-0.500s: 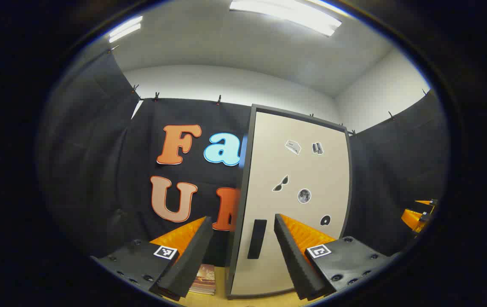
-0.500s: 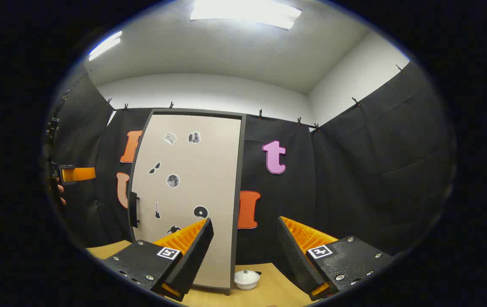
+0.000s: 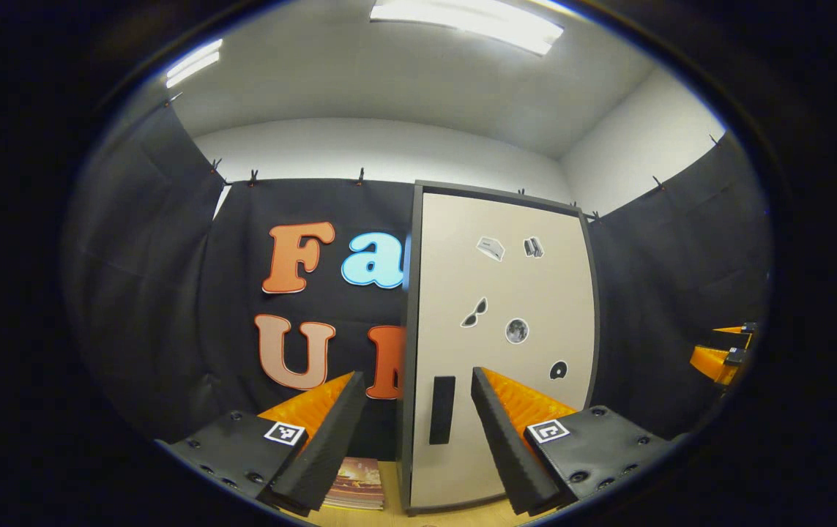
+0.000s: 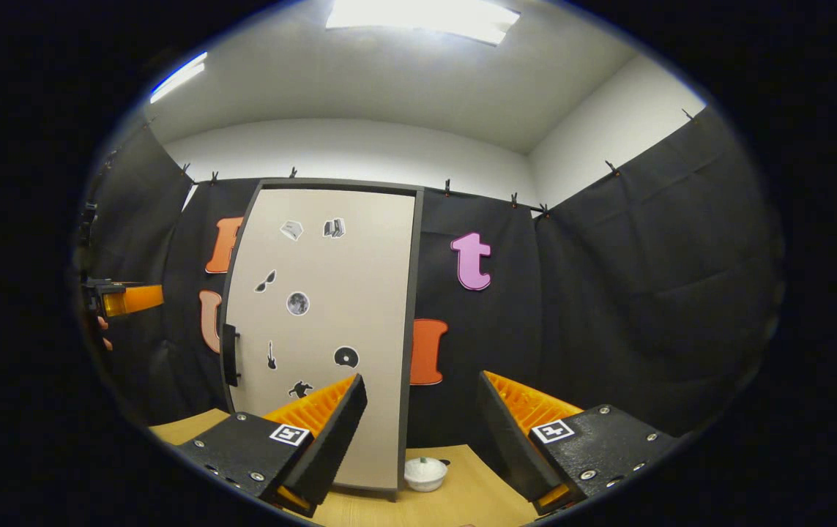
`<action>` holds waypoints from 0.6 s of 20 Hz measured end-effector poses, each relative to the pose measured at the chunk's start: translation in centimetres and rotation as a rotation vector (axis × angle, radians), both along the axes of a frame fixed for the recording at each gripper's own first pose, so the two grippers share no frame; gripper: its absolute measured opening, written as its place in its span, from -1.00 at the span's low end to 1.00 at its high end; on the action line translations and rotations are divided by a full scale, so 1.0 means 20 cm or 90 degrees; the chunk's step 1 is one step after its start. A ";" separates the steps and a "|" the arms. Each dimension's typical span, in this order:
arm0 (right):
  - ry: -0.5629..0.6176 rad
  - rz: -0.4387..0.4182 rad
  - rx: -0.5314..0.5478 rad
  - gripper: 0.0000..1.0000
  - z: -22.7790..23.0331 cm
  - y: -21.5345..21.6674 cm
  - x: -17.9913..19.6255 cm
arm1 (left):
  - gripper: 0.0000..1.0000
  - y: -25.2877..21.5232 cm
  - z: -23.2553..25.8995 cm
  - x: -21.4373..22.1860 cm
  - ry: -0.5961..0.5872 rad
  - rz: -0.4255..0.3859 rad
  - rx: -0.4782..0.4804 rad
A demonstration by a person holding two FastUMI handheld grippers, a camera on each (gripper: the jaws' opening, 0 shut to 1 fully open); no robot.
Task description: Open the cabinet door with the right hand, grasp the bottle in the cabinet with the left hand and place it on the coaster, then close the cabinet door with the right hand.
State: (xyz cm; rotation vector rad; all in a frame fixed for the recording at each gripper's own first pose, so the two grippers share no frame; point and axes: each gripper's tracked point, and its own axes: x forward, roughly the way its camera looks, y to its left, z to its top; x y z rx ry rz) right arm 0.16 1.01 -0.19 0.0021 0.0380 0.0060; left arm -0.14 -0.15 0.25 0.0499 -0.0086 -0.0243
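Left gripper (image 3: pixel 417 410) is hovering with jaws spread and empty, facing the cabinet door (image 3: pixel 502 344) and its dark handle (image 3: pixel 442 410), presumably waiting for access to the bottle, which is sitting unseen behind the shut door. A booklet (image 3: pixel 356 483) is lying on the surface (image 3: pixel 389 516) beside the cabinet. Right gripper (image 4: pixel 422 410) is likewise gaping, holding nothing, aiming right of the handle (image 4: pixel 229 355); a small white dish (image 4: pixel 425 472) is resting below. Against the earlier frame, both views are sitting slightly lower; the door is remaining closed.
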 end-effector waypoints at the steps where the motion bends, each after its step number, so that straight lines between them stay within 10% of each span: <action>1: 0.001 0.002 0.001 0.89 0.00 0.01 0.00 | 0.89 0.00 0.00 -0.01 -0.002 0.001 -0.005; 12: 0.003 0.021 0.009 0.89 0.01 0.10 0.00 | 0.89 0.02 -0.01 -0.05 -0.005 0.009 -0.015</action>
